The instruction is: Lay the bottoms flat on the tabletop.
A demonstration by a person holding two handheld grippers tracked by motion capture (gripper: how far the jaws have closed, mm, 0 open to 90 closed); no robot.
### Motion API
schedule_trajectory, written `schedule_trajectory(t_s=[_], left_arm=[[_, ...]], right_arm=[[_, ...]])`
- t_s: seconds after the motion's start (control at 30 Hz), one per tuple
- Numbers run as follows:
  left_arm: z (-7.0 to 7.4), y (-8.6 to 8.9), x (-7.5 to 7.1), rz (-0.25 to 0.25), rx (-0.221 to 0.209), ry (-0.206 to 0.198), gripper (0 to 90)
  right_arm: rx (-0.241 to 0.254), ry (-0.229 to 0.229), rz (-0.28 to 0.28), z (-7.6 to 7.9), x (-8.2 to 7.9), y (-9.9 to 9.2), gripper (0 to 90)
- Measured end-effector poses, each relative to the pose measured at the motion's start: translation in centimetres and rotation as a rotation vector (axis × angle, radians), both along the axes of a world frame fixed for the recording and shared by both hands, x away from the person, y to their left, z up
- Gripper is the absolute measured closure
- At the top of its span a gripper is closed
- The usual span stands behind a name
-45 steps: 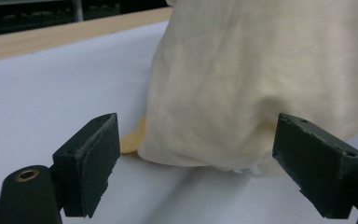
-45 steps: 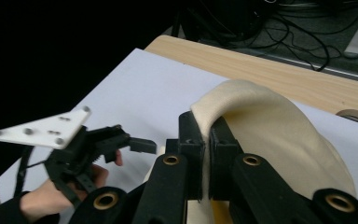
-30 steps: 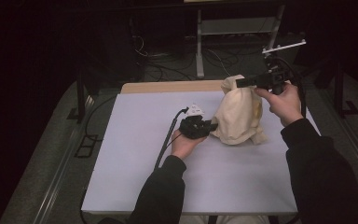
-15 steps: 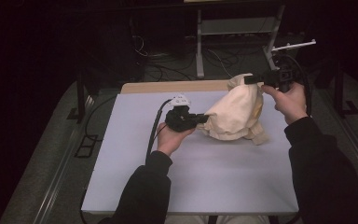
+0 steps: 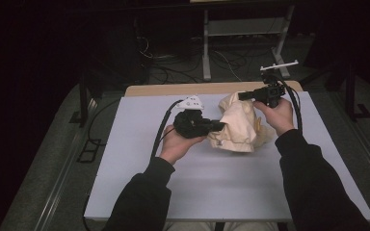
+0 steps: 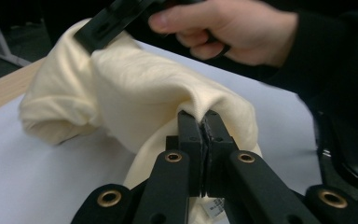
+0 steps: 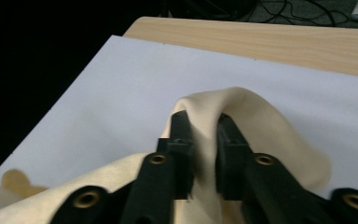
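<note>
both hand-held grippers, left and right, pinch folds of the cream cloth.

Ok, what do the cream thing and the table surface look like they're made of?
Cream garment: soft matte fabric, probably cotton knit; it drapes and creases between both grippers. Table cover: smooth white matte sheet, paper or plastic, I can't tell which; a wood-grain tabletop edge shows beyond it.

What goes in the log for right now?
left claw: shut on cream cloth | right claw: shut on cream cloth | cloth bunched, lifted between them over white table
</note>
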State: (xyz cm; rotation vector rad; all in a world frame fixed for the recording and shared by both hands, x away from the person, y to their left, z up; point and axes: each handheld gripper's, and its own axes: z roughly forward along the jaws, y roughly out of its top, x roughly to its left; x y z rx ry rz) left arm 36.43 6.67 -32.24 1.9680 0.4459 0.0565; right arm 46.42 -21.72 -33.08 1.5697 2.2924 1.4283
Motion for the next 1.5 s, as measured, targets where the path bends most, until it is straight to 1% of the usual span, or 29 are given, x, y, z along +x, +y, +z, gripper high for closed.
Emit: schedule_trajectory(t_s=[0.07,0.1,0.17,0.23,0.33,0.43,0.53,0.6,0.67,0.73,0.83,1.0,1.1,1.2,1.23,1.3,1.37,1.5], left_arm=[[0.1,0.1,0.1,0.017,0.000,0.008,87.1],[0.1,0.2,0.2,0.029,-0.008,0.014,87.1],[0.1,0.6,0.5,0.052,-0.018,0.028,87.1],[0.0,0.9,0.9,0.082,-0.028,0.043,87.1],[-0.1,1.1,1.4,0.119,-0.046,0.067,87.0],[-0.3,1.2,1.9,0.147,-0.067,0.089,87.1],[-0.6,1.2,2.3,0.175,-0.069,0.101,87.0],[-0.8,1.4,2.7,0.200,-0.073,0.114,87.0],[-1.0,1.6,3.1,0.222,-0.064,0.118,87.0],[-1.2,1.9,3.4,0.237,-0.060,0.126,87.0],[-1.5,2.4,3.7,0.255,-0.078,0.143,87.0],[-1.6,3.4,3.8,0.281,-0.081,0.151,87.0],[-1.8,4.1,4.1,0.298,-0.090,0.161,87.0],[-2.0,4.8,4.2,0.320,-0.100,0.170,87.0],[-2.1,5.1,4.2,0.326,-0.101,0.171,87.0],[-2.2,5.7,4.3,0.337,-0.112,0.185,87.0],[-2.4,6.2,4.3,0.350,-0.107,0.187,87.0],[-2.8,7.2,4.4,0.372,-0.118,0.201,86.9]], right_arm=[[0.024,-0.018,0.002,-0.3,-0.3,-0.4,61.7],[0.041,-0.024,0.007,-0.3,-0.5,-0.6,57.0],[0.088,-0.038,0.038,-0.3,-1.2,-1.2,47.7],[0.112,-0.055,0.059,-0.2,-2.1,-1.7,42.9],[0.099,-0.078,0.088,-0.1,-3.4,-2.4,36.1],[0.110,-0.078,0.123,-0.2,-4.5,-2.9,27.5],[0.100,-0.091,0.163,-0.4,-5.4,-3.0,18.9],[0.086,-0.101,0.176,-0.5,-6.1,-2.9,14.2],[0.069,-0.130,0.181,-0.6,-6.7,-2.7,13.6],[0.071,-0.148,0.188,-0.8,-7.3,-2.5,13.4],[0.067,-0.155,0.201,-1.4,-7.5,-2.0,13.4],[0.047,-0.124,0.224,-2.7,-7.1,-0.7,13.5],[0.031,-0.109,0.232,-3.6,-6.9,0.2,13.5],[0.001,-0.097,0.245,-4.7,-6.5,0.9,14.2],[-0.003,-0.089,0.245,-5.2,-6.4,1.1,14.4],[-0.008,-0.070,0.236,-6.0,-6.1,1.3,15.3],[-0.007,-0.058,0.225,-6.9,-5.7,1.4,18.2],[0.001,-0.023,0.215,-8.3,-5.0,1.6,30.6]])
